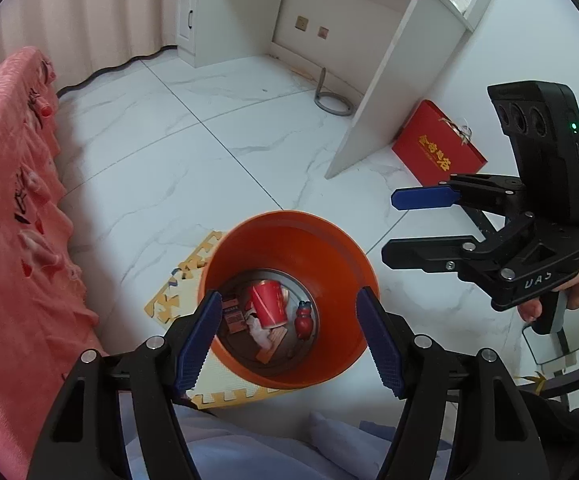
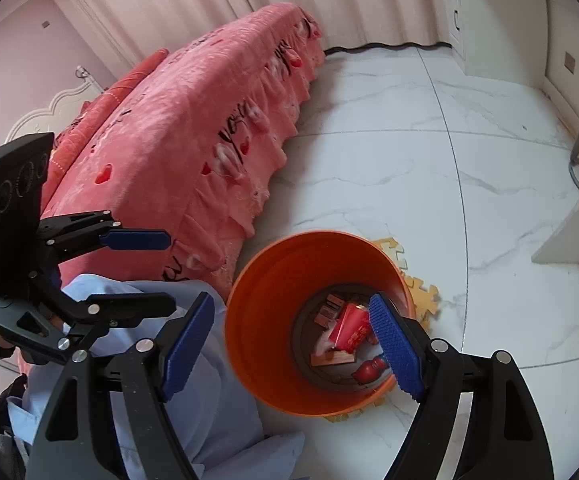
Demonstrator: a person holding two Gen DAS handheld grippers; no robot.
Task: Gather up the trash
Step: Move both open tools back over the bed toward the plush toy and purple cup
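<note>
Both sets of fingers spread wide, nothing pinched — left gripper and right gripper poised over the orange bin. Down inside: a red cup, a small red bottle, cartons, crumpled tissue — trash already collected, by the look of it. Under the bin, a foam mat. Further out, bare marble floor, pink bed, and a red box by the desk — possibly left to gather, hard to judge.
</note>
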